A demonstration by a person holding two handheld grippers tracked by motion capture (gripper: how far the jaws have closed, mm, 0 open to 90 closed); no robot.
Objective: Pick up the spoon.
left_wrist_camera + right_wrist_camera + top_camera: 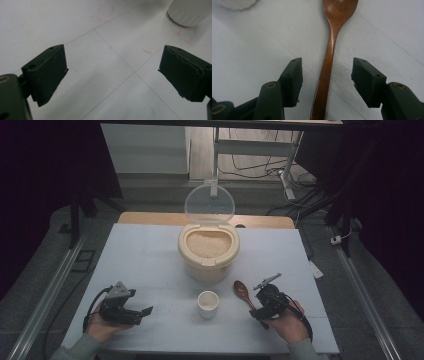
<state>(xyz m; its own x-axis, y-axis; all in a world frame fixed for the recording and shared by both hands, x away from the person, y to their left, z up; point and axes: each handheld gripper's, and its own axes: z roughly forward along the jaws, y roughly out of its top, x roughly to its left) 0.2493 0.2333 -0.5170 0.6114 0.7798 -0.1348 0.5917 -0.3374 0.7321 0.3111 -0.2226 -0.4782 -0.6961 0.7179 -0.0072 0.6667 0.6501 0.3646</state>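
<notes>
— Two grippers low over the table [150,250], near its front edge. How are they set?

— Left gripper [112,72] is spread wide over bare tabletop. Right gripper [327,80] has its jaws apart, one on each side of the spoon [329,62] handle, neither pad touching it.

— And the spoon?

— Flat on the table, bowl pointing away, right of the cup [208,303].

— Farther back?

— Behind the cup stands a rice bin [208,251], its clear lid [209,205] tipped up
</notes>
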